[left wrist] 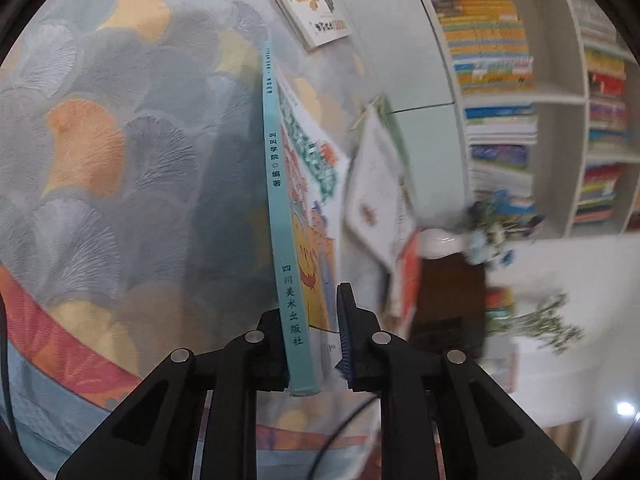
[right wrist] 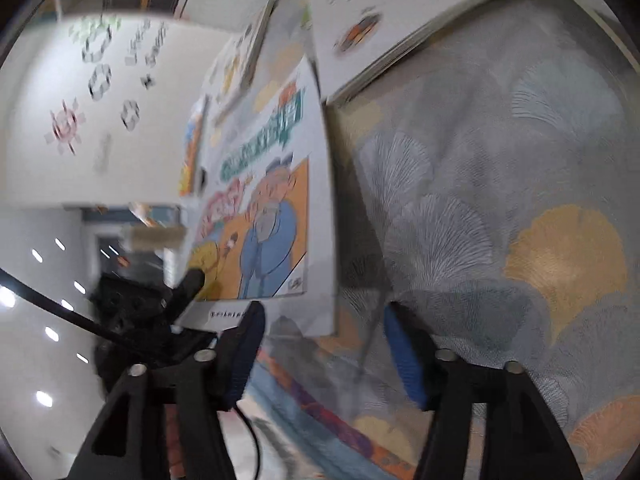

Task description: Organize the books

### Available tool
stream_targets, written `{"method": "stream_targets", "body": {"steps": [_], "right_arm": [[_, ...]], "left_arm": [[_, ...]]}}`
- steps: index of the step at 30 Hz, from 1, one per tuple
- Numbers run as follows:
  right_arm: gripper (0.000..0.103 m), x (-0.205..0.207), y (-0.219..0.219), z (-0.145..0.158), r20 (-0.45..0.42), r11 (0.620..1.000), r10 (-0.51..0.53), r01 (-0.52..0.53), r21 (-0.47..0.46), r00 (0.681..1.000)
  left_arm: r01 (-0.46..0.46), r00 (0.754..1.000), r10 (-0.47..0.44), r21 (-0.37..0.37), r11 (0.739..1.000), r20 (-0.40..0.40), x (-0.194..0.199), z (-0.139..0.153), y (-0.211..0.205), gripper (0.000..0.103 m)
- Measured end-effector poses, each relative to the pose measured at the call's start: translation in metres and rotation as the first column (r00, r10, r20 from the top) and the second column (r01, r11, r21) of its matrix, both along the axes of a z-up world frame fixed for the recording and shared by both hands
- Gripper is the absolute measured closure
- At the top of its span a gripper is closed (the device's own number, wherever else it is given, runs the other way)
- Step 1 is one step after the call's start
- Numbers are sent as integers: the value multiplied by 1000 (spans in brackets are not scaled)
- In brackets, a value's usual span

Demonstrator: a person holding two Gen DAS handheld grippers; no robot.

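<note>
Since the left gripper (left wrist: 310,344) pinches the teal-spined picture book (left wrist: 276,184) at its spine, the stiff part, the thin covers may flex. The right gripper (right wrist: 324,344) gapes empty above the patterned bedspread (right wrist: 500,184).

A room of fan-leaf fabric, white shelving and pale walls

Beneath me spreads a grey-blue patterned cloth (left wrist: 132,168) printed with fan-shaped leaves in grey, yellow and orange, edged by a red and blue border band (left wrist: 60,344). Across the room I see a white bookshelf (left wrist: 560,100) with open compartments packed with colourful spines. Near it a white vase (left wrist: 440,242) with flowers stands on a dark cabinet (left wrist: 452,300), and some blurred greenery (left wrist: 548,324) sits against a pale wall. On my other side, a white wall panel (right wrist: 120,120) carries small flower-like decorations, and bright spots of light (right wrist: 44,398) gleam on a glossy pale surface.
</note>
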State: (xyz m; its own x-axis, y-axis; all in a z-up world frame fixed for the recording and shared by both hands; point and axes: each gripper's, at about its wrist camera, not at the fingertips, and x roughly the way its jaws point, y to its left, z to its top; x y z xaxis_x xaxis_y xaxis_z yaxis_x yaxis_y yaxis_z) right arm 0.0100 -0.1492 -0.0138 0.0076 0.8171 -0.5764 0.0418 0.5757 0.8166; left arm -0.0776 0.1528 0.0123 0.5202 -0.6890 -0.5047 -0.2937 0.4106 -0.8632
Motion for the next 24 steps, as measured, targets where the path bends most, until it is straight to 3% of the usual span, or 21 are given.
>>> {"method": "stream_targets", "body": {"steps": [2,8,10,12,13,15,17,19,24], "right_arm": [[40,6,-1,-4,-29,997,-27,29,72,999],[40,22,32,-26,-110,985,-51,68,156,993],[59,27,43,-33,-158,975,-70,101,198,985],[66,30,51,-29,-141,981,-92,114,156,986],[71,31,53,-23,-107,988,-81,94,125,991],[71,31,59,-6,-9,999,-42,42,10,999],[71,26,71,15,102,992,24,-12,-123,995],[71,21,83,28,165,976,74,-37,-215,983],[71,7,110,61,310,918,188,-54,-393,932]], "left_arm": [[-4,1000,4,-47,999,1,2,0,6,88],[-3,1000,-3,-205,979,-29,10,-6,20,90],[4,999,-14,-206,979,-48,13,-7,18,90],[22,997,-33,-156,988,-65,17,-6,19,90],[43,996,-50,-99,994,-78,20,-4,22,90],[113,990,-108,49,992,-92,27,4,23,90],[173,983,-157,198,965,-92,33,13,19,90],[245,969,-229,305,920,-88,40,21,13,90],[343,932,-359,418,841,-43,54,39,10,89]]}}
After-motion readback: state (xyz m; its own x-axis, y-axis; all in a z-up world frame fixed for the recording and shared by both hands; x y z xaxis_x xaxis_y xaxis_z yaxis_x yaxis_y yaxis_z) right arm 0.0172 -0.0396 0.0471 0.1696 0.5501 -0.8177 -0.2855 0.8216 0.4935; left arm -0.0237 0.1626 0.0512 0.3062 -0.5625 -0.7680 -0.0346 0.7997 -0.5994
